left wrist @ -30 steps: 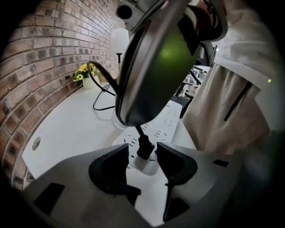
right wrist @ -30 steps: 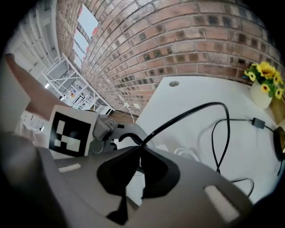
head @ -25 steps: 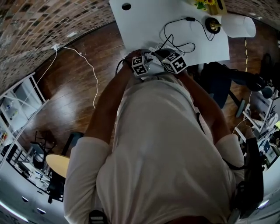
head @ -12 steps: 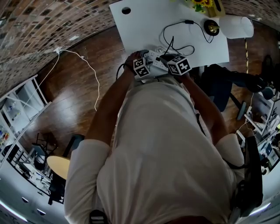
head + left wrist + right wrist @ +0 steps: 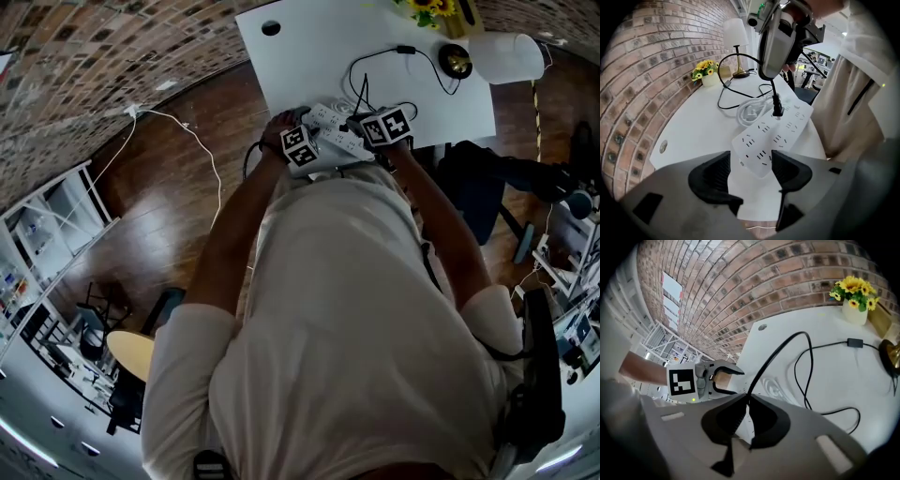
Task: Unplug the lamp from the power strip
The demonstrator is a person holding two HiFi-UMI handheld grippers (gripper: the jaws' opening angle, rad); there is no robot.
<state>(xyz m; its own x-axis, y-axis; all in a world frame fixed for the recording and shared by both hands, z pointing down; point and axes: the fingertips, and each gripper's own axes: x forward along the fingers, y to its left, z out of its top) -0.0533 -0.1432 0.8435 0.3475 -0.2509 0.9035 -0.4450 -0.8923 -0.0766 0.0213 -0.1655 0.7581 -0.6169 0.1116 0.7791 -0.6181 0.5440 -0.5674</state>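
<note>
Shifted farther onto the tabletop [image 5: 309, 56] since the earlier head view: left gripper [image 5: 750, 169] and right gripper [image 5: 746, 414].

Left fingers have just been opened and are set wide apart. The near end of the power strip [image 5: 773, 133] is framed between them, unpressed.

Right fingers are clamped on the black cord [image 5: 776, 355] above the plug [image 5: 778, 110].

Plug is judged still seated, so the pull-out is left to do.

Lamp [image 5: 506, 56] is placed at the far corner, near flowers [image 5: 855, 291].

Room: brick wall [image 5: 647, 70], wooden floor [image 5: 187, 216], shelves [image 5: 47, 234].
</note>
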